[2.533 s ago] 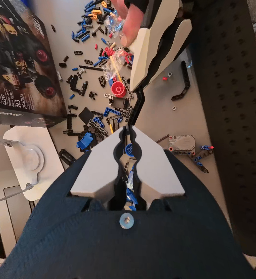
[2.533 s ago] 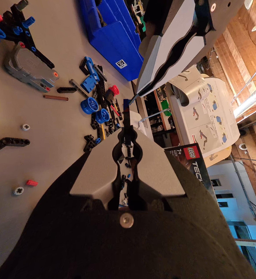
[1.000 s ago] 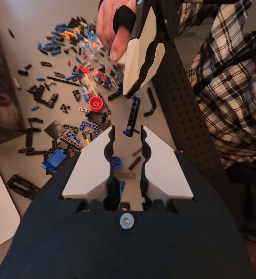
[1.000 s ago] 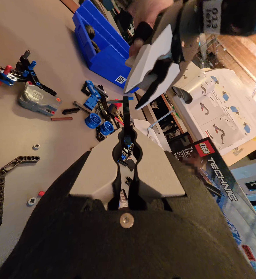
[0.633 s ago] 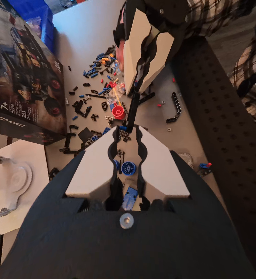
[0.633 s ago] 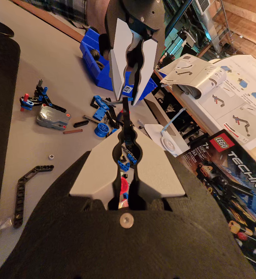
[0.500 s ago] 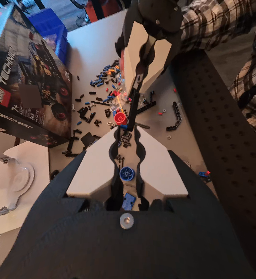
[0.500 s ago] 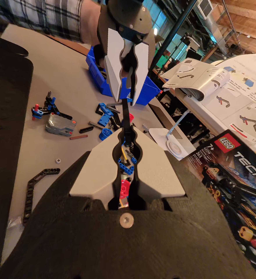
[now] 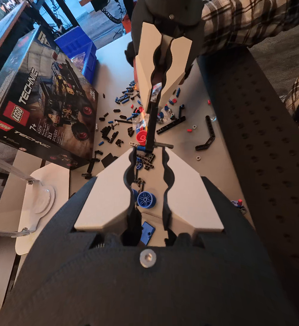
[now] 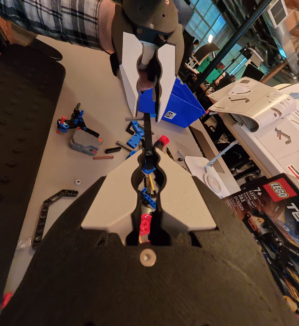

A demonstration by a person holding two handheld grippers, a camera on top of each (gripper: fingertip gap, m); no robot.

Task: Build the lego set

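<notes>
Holding a black beam (image 10: pixel 147 136) by one end, the right hand-held gripper (image 10: pixel 148 152) is clamping it in the air, while the left hand-held gripper (image 9: pixel 148 150) is standing narrowly parted around the beam's far end, where a blue pin (image 9: pixel 141 148) is sitting. On the table (image 10: pixel 92 84) a small motor sub-assembly (image 10: pixel 81 132) is lying built; most pieces (image 9: pixel 127 112) are lying loose beside the box (image 9: pixel 44 112), so the build is looking barely begun.
</notes>
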